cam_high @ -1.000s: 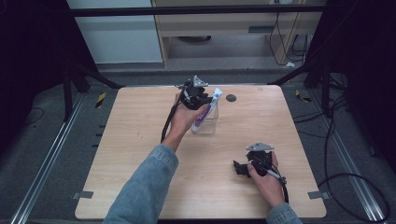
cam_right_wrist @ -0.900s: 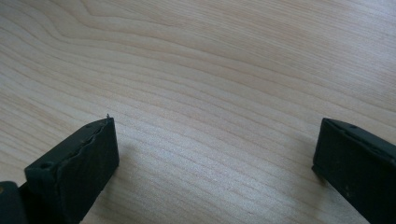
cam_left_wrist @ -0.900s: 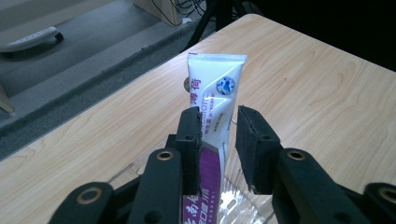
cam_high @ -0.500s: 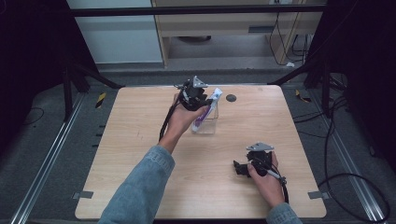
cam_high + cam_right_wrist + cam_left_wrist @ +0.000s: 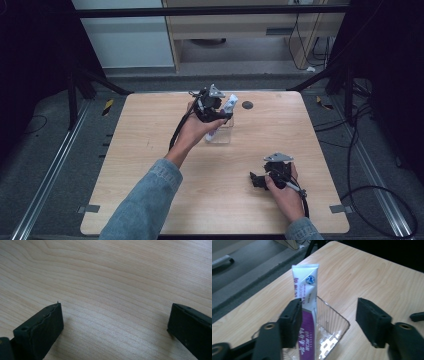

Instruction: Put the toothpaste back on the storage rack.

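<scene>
A white and purple toothpaste tube (image 5: 308, 302) stands upright in a clear plastic container (image 5: 334, 325) on the wooden table. My left gripper (image 5: 329, 307) hovers over the container (image 5: 222, 134). Its jaws have just been opening and now stand apart, with the tube beside the left jaw and a wide gap to the right jaw. From above, the left gripper (image 5: 212, 107) sits at the tube (image 5: 228, 106) near the table's far middle. My right gripper (image 5: 260, 181) rests low at the near right. Its jaws (image 5: 115, 315) are open over bare wood.
A small dark round spot (image 5: 247, 105) lies on the table (image 5: 150, 150) just right of the container. The table's far edge runs close behind the container. A cable trails from each gripper toward the near edge.
In the high view the left hand has barely shifted at the container, and the tube still stands in it. The right hand has kept still.
</scene>
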Action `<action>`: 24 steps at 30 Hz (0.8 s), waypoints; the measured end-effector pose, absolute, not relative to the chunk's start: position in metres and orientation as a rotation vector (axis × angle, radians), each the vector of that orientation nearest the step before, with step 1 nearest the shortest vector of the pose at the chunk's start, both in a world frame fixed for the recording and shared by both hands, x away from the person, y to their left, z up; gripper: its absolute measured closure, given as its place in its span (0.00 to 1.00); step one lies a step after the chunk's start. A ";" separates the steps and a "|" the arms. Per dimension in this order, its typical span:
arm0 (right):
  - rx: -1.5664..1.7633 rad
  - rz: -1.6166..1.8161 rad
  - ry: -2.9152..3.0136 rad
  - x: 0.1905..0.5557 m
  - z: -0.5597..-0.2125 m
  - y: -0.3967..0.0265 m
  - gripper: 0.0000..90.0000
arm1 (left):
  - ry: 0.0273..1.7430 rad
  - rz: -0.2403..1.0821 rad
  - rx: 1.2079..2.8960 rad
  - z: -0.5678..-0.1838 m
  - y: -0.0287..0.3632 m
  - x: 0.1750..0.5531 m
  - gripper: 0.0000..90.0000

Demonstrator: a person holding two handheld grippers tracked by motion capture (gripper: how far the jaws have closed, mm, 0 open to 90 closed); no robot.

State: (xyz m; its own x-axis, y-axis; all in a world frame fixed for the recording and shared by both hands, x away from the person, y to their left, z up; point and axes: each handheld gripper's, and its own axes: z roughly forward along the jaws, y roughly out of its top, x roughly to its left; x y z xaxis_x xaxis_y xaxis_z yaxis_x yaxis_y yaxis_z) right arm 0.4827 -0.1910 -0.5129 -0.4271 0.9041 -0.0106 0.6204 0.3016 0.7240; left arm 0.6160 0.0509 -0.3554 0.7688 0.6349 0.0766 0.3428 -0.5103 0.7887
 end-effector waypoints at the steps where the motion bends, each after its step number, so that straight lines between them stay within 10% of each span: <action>1: 1.359 0.915 2.156 0.483 -0.513 -0.191 0.00 | 0.727 0.458 2.147 -0.355 0.051 0.616 0.38; 10: 1.358 0.916 2.155 0.483 -0.513 -0.191 0.00 | 0.746 0.455 2.148 -0.355 0.044 0.606 0.08; 24: 1.358 0.915 2.156 0.483 -0.513 -0.191 0.00 | 0.684 0.452 2.135 -0.348 0.048 0.586 0.04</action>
